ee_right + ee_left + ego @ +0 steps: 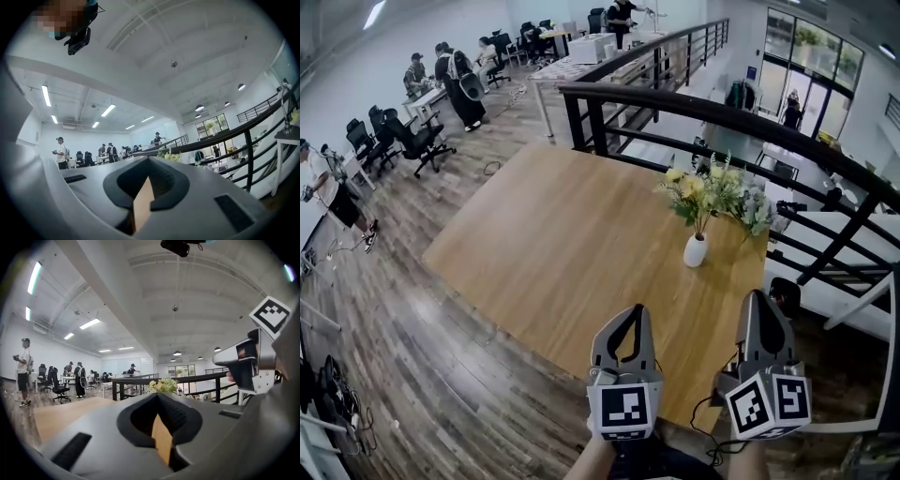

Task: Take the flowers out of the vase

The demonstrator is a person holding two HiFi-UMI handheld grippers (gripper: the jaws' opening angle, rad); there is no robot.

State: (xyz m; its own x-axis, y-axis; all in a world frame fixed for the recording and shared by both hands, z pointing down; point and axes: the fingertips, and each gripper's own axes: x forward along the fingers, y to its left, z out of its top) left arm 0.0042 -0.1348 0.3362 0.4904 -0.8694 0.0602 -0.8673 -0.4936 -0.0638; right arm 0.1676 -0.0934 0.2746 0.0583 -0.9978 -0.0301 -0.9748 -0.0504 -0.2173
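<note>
standing upright in the vase point(696, 250), the flowers point(712, 192) lie well ahead, nearer the right gripper point(761, 300) than the left gripper point(631, 311); both pairs of jaws are together, empty.

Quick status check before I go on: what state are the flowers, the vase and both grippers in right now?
Flowers: in the vase, not yet taken out.
White vase: upright on the wooden table, untouched.
Left gripper: shut, empty, short of the vase.
Right gripper: shut, empty, short of the vase.
</note>
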